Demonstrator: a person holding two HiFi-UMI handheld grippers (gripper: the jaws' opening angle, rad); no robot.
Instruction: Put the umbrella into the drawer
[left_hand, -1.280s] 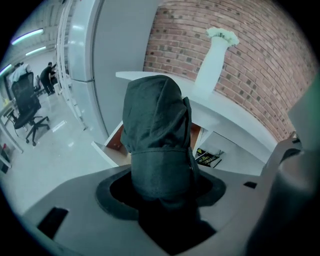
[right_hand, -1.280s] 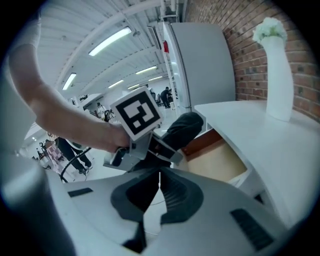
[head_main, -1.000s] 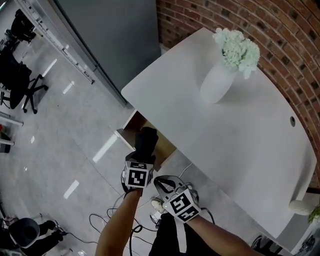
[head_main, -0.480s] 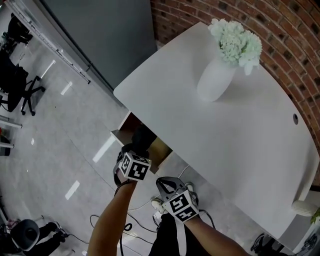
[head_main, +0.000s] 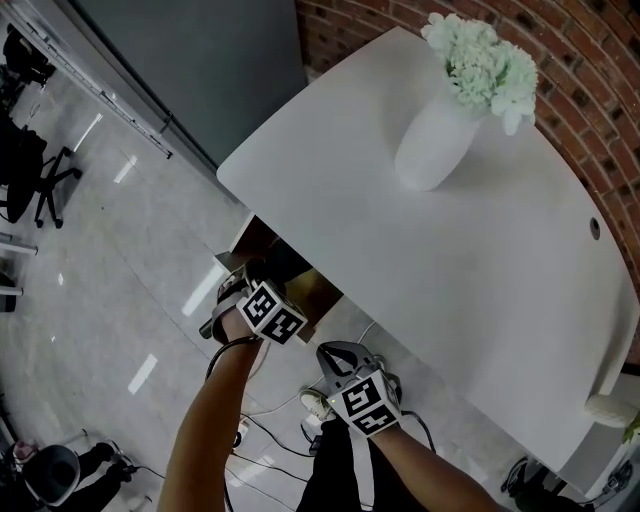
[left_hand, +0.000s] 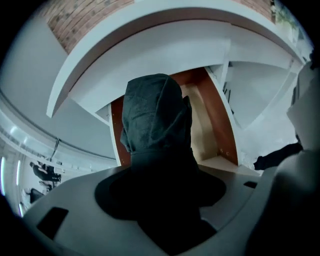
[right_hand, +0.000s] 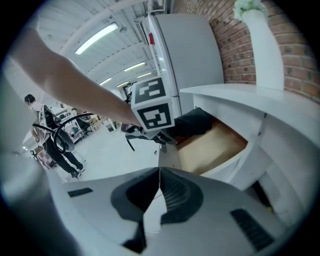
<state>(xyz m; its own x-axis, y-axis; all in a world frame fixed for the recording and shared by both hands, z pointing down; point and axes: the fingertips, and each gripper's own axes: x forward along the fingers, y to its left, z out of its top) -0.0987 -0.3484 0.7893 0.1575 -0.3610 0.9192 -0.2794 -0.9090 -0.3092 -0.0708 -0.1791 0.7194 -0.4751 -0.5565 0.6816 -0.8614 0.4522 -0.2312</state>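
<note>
In the head view my left gripper (head_main: 258, 283) is shut on a black folded umbrella (head_main: 285, 262), whose far end hangs over the open drawer (head_main: 250, 238) under the white desk (head_main: 480, 260). The left gripper view shows the umbrella (left_hand: 155, 115) gripped between the jaws, pointing steeply down at the drawer's wooden inside (left_hand: 210, 125). My right gripper (head_main: 340, 352) hangs lower right of the left one, below the desk's front edge. Its jaws (right_hand: 159, 172) are shut with nothing in them. From there I see the umbrella (right_hand: 192, 122) over the drawer (right_hand: 210, 145).
A white vase (head_main: 430, 150) of pale flowers stands on the desk by the brick wall (head_main: 600, 90). Cables and a shoe (head_main: 312, 402) lie on the floor below my hands. A grey panel (head_main: 200, 70) stands left of the desk; an office chair (head_main: 30, 185) is far left.
My left gripper has rolled and sunk to the left with the umbrella, closer to the drawer's mouth. The right gripper has dropped a little.
</note>
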